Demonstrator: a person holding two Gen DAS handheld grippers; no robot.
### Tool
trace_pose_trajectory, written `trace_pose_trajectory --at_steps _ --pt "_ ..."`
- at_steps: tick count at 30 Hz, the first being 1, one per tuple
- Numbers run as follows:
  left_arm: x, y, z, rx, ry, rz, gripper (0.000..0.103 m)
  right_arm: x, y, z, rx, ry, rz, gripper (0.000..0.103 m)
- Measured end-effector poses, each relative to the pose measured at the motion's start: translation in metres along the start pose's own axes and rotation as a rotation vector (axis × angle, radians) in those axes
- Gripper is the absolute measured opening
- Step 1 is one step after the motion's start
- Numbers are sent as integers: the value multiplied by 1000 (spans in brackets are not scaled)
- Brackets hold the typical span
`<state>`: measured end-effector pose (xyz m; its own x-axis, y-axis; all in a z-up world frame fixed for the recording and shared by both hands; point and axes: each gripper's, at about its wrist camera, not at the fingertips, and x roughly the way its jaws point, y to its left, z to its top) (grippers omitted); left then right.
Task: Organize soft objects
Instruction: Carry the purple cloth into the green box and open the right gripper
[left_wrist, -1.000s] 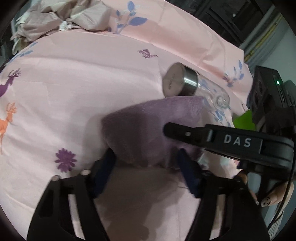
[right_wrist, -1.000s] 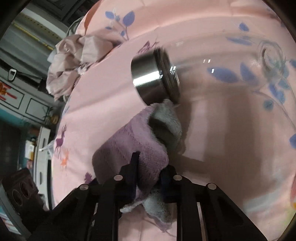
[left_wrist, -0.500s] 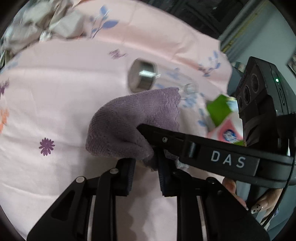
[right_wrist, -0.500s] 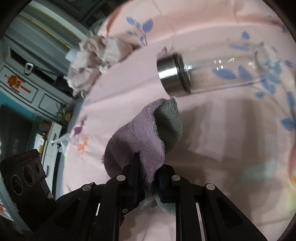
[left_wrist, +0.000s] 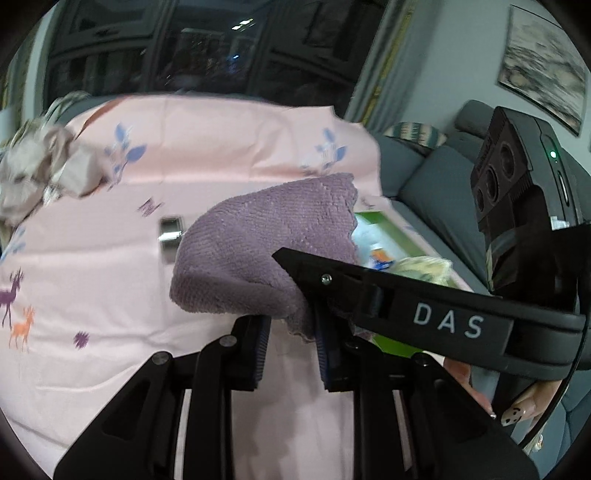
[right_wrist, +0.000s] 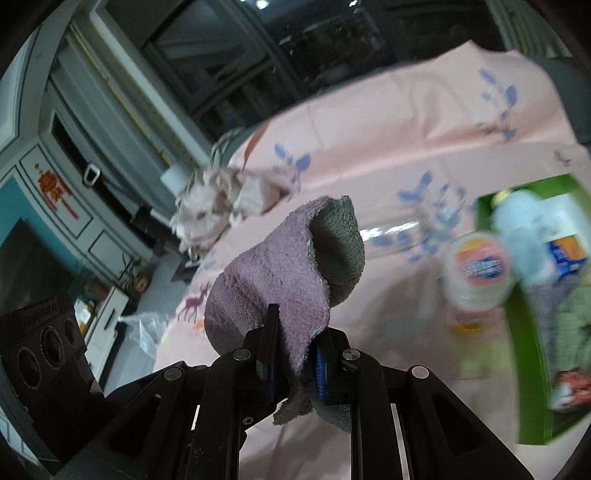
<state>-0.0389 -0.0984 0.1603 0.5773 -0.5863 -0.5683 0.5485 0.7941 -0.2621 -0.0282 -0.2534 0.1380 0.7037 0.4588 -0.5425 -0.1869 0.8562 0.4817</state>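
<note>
A purple towel with a grey underside (left_wrist: 258, 251) hangs in the air above the pink printed bedsheet (left_wrist: 92, 280). My left gripper (left_wrist: 290, 332) is shut on its lower edge. My right gripper (right_wrist: 295, 354) is shut on the same towel (right_wrist: 273, 280), and its black body crosses the left wrist view (left_wrist: 424, 314). A green bin (right_wrist: 532, 369) with soft items and packets lies at the right, also partly seen behind the towel in the left wrist view (left_wrist: 399, 236).
A glass bottle with a steel cap (left_wrist: 170, 236) lies on the sheet behind the towel. A crumpled beige cloth (left_wrist: 37, 177) sits at the far left. A white round container (right_wrist: 478, 273) stands beside the bin. A grey sofa (left_wrist: 436, 192) is at the right.
My left gripper closed on the towel, which was lying on the sheet. Both grippers lifted it well above the bed and the views tilted up toward the room.
</note>
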Motion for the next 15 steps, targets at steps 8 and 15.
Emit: trace_pose_trajectory --at_steps 8,15 --pt "26 -76 28 134 -20 -57 19 -72 -52 12 46 -179 -46 18" --pt "63 -121 35 179 -7 -103 19 -99 -107 16 121 -265 -53 18"
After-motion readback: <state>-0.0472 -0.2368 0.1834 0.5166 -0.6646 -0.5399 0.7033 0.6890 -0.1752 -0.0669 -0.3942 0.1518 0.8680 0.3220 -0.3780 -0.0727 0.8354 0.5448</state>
